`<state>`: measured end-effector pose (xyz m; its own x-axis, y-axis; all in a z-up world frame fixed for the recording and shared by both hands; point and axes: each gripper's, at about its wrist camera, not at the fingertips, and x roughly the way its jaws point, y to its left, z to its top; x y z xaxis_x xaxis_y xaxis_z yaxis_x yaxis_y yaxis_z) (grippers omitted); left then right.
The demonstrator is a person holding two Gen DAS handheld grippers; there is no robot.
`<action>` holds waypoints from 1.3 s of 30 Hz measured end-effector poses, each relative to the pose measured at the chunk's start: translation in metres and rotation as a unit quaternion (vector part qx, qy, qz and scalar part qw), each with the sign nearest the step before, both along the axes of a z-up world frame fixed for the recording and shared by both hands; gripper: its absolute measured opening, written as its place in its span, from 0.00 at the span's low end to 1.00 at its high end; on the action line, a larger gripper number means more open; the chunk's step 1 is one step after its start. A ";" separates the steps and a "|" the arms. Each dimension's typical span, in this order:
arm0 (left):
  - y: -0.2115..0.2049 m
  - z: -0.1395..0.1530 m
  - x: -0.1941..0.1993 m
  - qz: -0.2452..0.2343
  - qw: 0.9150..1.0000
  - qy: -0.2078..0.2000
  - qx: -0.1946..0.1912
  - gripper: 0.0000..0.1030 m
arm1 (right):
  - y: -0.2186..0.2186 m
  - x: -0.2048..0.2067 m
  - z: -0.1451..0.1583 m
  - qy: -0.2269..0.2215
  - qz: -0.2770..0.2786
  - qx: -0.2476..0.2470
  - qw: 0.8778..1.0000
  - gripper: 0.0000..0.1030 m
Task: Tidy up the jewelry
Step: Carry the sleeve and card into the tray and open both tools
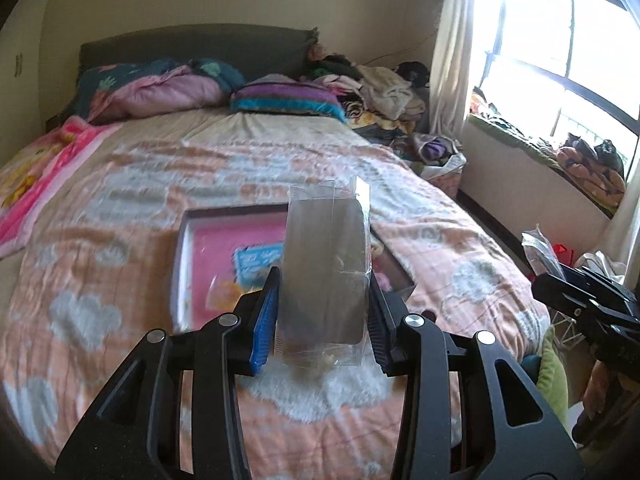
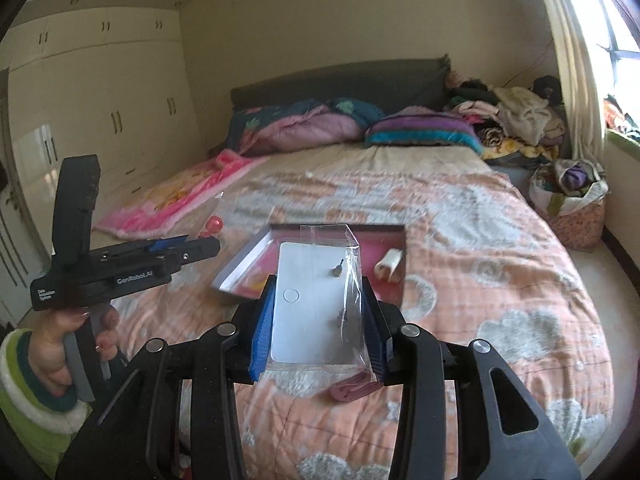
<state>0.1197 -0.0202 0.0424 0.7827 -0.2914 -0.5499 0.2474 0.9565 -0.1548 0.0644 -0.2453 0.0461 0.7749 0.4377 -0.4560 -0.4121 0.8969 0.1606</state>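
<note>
My left gripper (image 1: 324, 312) is shut on a clear plastic sleeve with a dark card inside (image 1: 326, 276), held upright above the bed. My right gripper (image 2: 318, 320) is shut on a clear sleeve with a white earring card (image 2: 310, 308); small earring studs (image 2: 339, 270) are pinned to it. Behind both lies a shallow pink-lined box tray (image 1: 188, 248), also in the right wrist view (image 2: 240, 268), on the peach cloud bedspread. The left gripper shows from the side in the right wrist view (image 2: 200, 246); the right one shows at the left view's edge (image 1: 538, 256).
A small white roll (image 2: 389, 266) lies in the tray. A pink strip (image 2: 352, 390) lies on the bedspread below my right gripper. A red round thing (image 2: 215, 225) sits left of the tray. Pillows and clothes are piled at the headboard. A basket (image 2: 572, 208) stands right of the bed.
</note>
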 end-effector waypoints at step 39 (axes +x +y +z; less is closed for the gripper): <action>0.002 -0.016 0.092 0.041 0.998 0.003 0.047 0.31 | 0.023 0.098 0.022 -0.014 -0.003 0.003 1.000 0.37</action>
<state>0.2120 -0.0186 0.0259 0.7988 -0.1731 -0.5761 0.1665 0.9839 -0.0648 0.1624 -0.2218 0.0681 0.7905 0.4352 -0.4308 -0.4104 0.8987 0.1547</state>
